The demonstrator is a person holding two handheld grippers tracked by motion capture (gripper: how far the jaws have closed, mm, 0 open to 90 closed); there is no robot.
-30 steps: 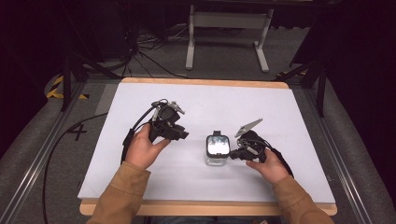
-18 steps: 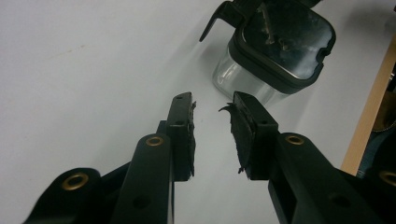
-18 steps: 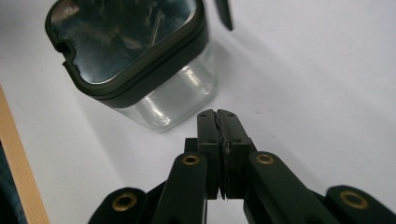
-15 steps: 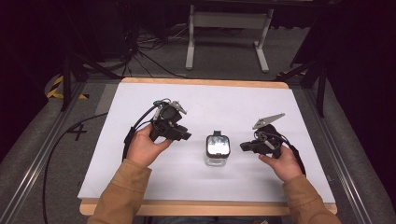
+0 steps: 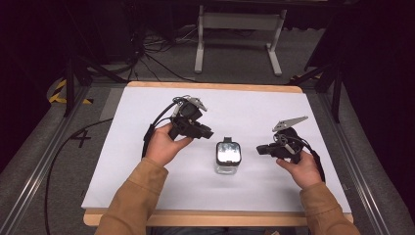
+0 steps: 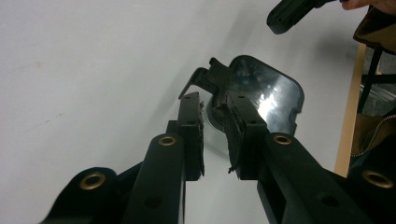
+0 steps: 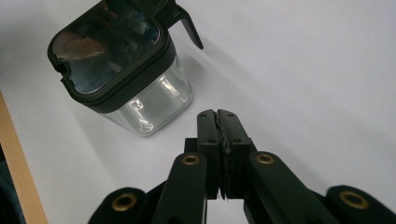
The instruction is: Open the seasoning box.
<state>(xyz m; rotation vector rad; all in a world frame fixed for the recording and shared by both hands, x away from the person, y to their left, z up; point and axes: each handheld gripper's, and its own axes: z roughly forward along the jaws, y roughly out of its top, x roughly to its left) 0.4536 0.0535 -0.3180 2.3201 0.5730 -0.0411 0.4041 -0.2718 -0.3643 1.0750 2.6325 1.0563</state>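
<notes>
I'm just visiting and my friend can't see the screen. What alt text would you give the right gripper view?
A clear square jar with a glossy black lid stands on a white table, seen from close above. The right claw points toward it from the bottom of the picture, its two black jaws pressed together and holding nothing, stopping short of the jar. The table's wooden edge runs along the left.

White-topped table [image 5: 147, 147] with wooden edge, clear square jar [image 5: 227, 157] with black lid standing near its middle
</notes>
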